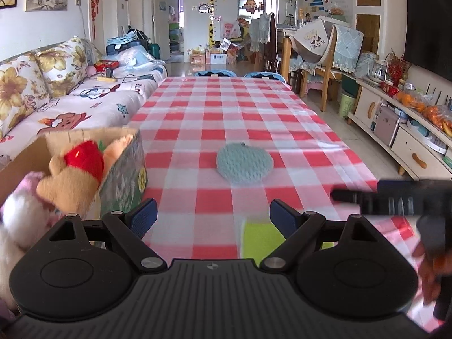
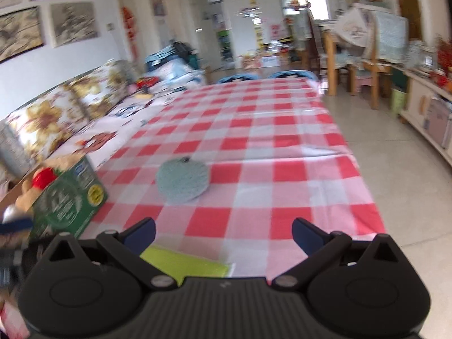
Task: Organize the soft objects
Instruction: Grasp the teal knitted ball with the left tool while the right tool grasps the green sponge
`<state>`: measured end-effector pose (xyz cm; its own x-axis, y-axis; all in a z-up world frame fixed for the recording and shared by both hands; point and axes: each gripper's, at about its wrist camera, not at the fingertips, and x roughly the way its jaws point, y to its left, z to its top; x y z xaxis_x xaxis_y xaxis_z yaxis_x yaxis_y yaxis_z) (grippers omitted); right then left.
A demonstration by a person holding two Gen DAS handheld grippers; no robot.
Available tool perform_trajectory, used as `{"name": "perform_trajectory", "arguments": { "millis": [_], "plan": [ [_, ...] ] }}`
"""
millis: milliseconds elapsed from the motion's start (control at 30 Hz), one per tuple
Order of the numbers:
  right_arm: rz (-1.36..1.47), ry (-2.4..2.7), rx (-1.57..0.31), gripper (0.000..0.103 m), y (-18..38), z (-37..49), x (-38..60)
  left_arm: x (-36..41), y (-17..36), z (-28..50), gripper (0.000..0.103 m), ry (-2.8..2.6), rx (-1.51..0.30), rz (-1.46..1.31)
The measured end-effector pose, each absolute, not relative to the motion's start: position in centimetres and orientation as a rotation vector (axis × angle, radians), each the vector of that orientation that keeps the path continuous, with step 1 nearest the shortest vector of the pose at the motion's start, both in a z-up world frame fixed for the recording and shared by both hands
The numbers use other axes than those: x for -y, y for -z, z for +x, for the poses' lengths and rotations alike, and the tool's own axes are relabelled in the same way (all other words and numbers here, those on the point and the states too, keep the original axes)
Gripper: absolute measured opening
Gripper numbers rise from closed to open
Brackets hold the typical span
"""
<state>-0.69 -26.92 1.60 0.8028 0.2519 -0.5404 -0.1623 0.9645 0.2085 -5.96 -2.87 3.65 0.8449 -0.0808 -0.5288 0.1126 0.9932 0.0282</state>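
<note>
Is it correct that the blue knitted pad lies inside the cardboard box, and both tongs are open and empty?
Not quite. The blue knitted pad lies on the checked tablecloth, apart from the cardboard box, as the left wrist view shows. The rest is right: the left tongs and right tongs are open and empty.

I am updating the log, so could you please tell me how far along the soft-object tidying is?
Done: plush toys already sit in the cardboard box. In hand: nothing; the left gripper and right gripper are both open. Left: the blue knitted pad and the yellow-green cloth lie on the checked tablecloth.
</note>
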Motion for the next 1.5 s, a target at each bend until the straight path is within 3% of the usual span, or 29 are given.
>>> {"name": "perform_trajectory", "arguments": {
  "millis": [367,867,1500],
  "plan": [
    [-0.16,-0.531,-0.653,0.102,2.0,-0.5,22.2,4.7,-3.2,0.1,0.103,0.182,-0.561,0.065],
    [-0.218,-0.629,-0.658,0.102,3.6,0.7,20.7,8.8,0.7,8.6,0.103,0.284,-0.628,0.056],
    [-0.195,-0.66,-0.694,0.102,4.1,1.6,20.4,8.8,3.3,12.6,0.103,0.291,-0.681,0.052]
  ]
}}
